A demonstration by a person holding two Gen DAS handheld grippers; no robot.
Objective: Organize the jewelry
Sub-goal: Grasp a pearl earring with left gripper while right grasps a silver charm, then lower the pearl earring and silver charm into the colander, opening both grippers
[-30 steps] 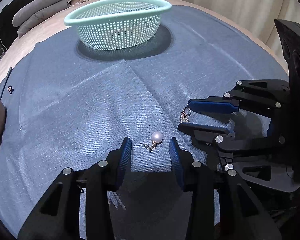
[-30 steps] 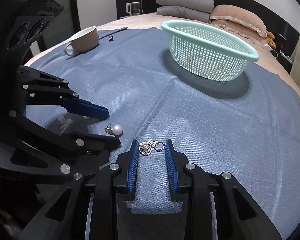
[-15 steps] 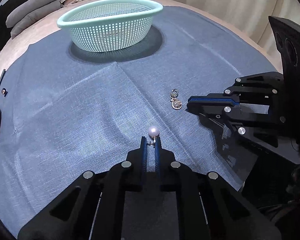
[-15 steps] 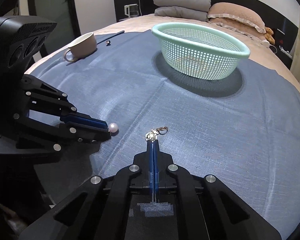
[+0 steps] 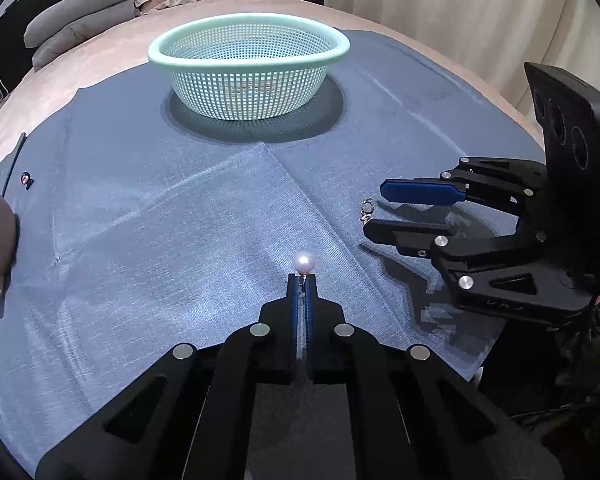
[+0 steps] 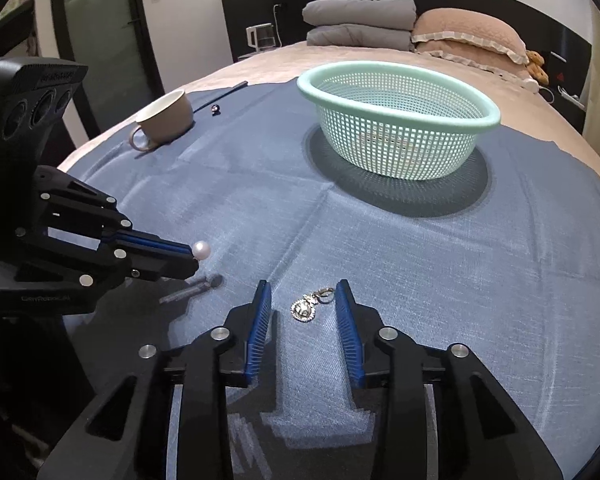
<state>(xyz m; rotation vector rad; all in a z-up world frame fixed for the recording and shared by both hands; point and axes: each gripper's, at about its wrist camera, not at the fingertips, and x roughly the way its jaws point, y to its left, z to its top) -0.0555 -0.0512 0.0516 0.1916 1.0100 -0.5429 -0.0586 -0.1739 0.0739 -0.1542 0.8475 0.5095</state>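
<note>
My left gripper (image 5: 301, 278) is shut on a pearl earring (image 5: 303, 262) and holds it above the blue cloth; the pearl sticks out past the fingertips. It also shows in the right wrist view (image 6: 201, 249) at the left gripper's tip (image 6: 191, 258). My right gripper (image 6: 303, 294) is open, its fingers either side of a silver crystal charm (image 6: 306, 309) lying on the cloth. In the left wrist view the right gripper (image 5: 374, 208) is at the right, with the charm (image 5: 367, 210) at its tips. A mint green basket (image 5: 249, 68) stands at the far side, also in the right wrist view (image 6: 396, 120).
A brown mug (image 6: 166, 118) stands at the far left of the blue cloth (image 6: 420, 280), with a thin dark stick (image 6: 220, 96) and a small bead (image 6: 215, 109) beside it. Pillows and folded blankets (image 6: 360, 24) lie on the bed beyond.
My left gripper has lifted the pearl earring off the cloth. My right gripper was shut on the charm half a second ago and is now open, with the charm lying on the cloth.
</note>
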